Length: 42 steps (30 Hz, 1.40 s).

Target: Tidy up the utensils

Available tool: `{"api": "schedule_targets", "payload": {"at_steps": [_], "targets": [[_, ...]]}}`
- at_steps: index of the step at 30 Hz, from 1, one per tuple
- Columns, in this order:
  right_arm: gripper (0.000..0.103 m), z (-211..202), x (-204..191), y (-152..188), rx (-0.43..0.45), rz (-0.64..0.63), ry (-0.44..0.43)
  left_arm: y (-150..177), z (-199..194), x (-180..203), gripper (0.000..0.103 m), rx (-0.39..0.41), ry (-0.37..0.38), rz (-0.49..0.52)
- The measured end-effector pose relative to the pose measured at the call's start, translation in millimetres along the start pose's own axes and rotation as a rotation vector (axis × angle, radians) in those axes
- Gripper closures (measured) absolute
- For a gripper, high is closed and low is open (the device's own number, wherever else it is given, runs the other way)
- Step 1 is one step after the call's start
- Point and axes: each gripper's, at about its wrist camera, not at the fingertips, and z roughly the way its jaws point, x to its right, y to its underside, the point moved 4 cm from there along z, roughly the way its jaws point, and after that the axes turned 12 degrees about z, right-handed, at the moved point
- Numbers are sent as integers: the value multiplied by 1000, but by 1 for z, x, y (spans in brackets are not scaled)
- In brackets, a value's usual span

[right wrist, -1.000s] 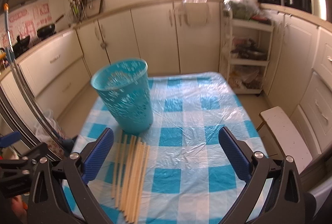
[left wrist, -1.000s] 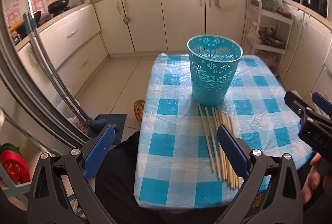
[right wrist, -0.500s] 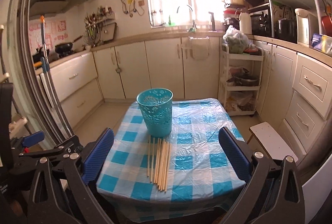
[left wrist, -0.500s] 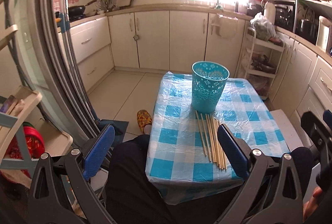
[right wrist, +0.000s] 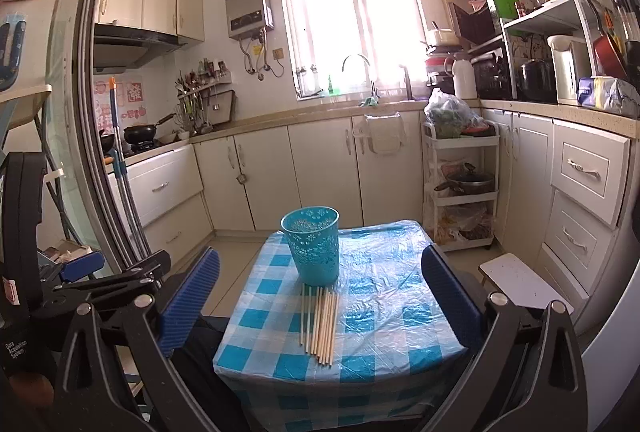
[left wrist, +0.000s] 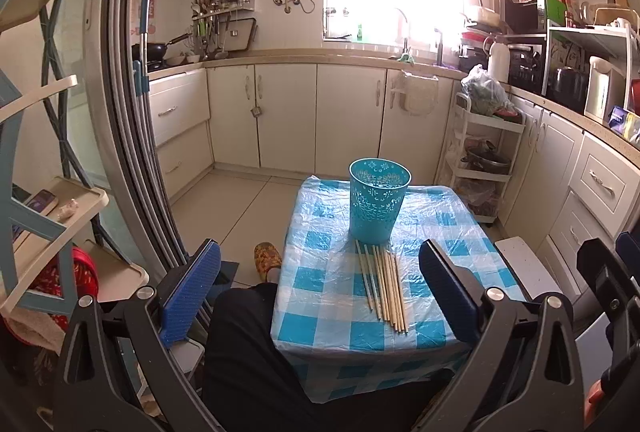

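Holding both grippers back from the small table (left wrist: 320, 328), I have nothing in either one. My left gripper (left wrist: 320, 296) has its blue-padded jaws spread wide, and between them I see only my dark-trousered lap (left wrist: 256, 352) and the near edge of the blue-and-white checked plastic cloth (left wrist: 440, 232). My right gripper (right wrist: 320, 296) is spread just as wide and equally empty, well apart from anything on the table.

From the left wrist view, the bundle of wooden chopsticks (left wrist: 384, 288) lies flat on the cloth at about 1 o'clock from the middle of my jaws, the sticks side by side and running away from me. Their far ends reach the foot of the teal perforated plastic basket (left wrist: 379, 206), which stands upright at 12 o'clock of them; whether they touch it I cannot tell. From the right wrist view the chopsticks (right wrist: 320, 320) lie dead centre between my jaws, with the basket (right wrist: 313, 244) again at 12 o'clock.

At 3 o'clock in the left view, my right gripper's black frame (left wrist: 612, 296) juts in. At 9 o'clock in the right view, the left gripper's body (right wrist: 104, 280) shows. A patterned slipper (left wrist: 267, 259) sits on the floor tiles at 9 o'clock of the table.
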Motion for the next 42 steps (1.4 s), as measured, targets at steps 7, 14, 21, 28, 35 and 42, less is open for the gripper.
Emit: {"api": "schedule_targets", "payload": {"at_steps": [7,14,21,28,35,42], "targets": [[6,-14,-7,1,35,-19,-43,-2,-12,-7,8,24,-9,-15],[6,-19,-9,1,29,-29,-59,-1,-17,-8,8,33,-13,-16],[6,-21,-10,-1,23,-27,-65,-1,-19,-6,8,38,-19,-15],[6,-21,-12,0,17,-27,-70,-1,-20,-6,8,37,-18,-15],[6,-22,-13,0,14,-25,-71,-1,-20,-6,8,38,-19,-15],[6,-22,-14,-1,14,-26,-71,-1,-20,-5,8,38,-19,-15]]}}
